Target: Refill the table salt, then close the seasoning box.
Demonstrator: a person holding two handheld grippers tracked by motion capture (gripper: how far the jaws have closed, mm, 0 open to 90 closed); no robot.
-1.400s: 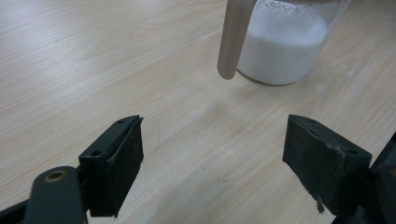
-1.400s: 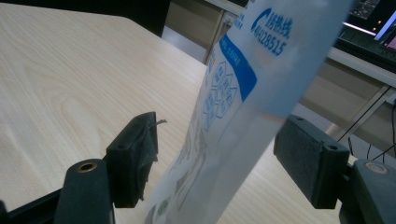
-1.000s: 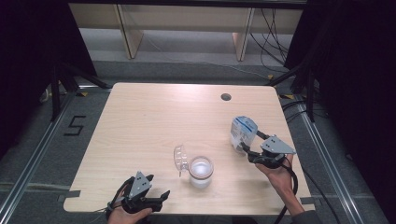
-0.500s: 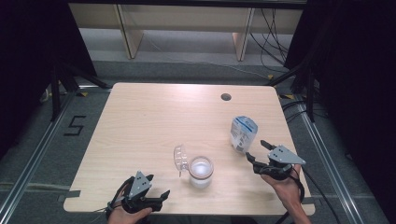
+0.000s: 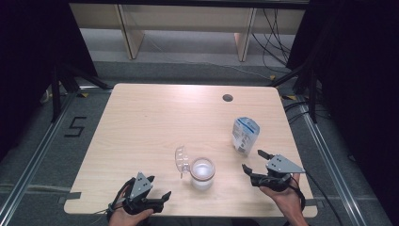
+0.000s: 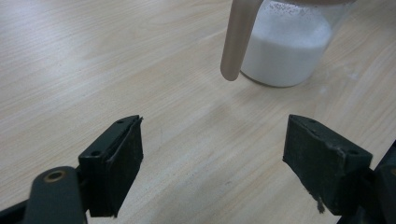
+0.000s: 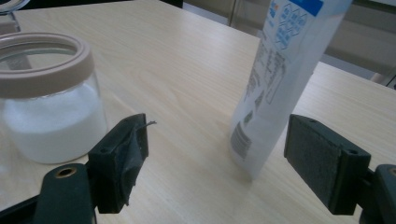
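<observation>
Right hand-held gripper (image 5: 254,161) at the near right of the tabletop (image 5: 155,117), jaws spread wide and just been opening further, nothing between them, with the white-and-blue pouch (image 5: 245,135) standing upright just beyond, free of both pads. Left hand-held gripper (image 5: 159,190) low at the near left edge, jaws likewise apart and empty, aimed toward the glass jar (image 5: 202,173) of white powder near the front middle. Jar open, its clear lid (image 5: 181,160) hinged back on the left side, well apart from the pouch.
</observation>
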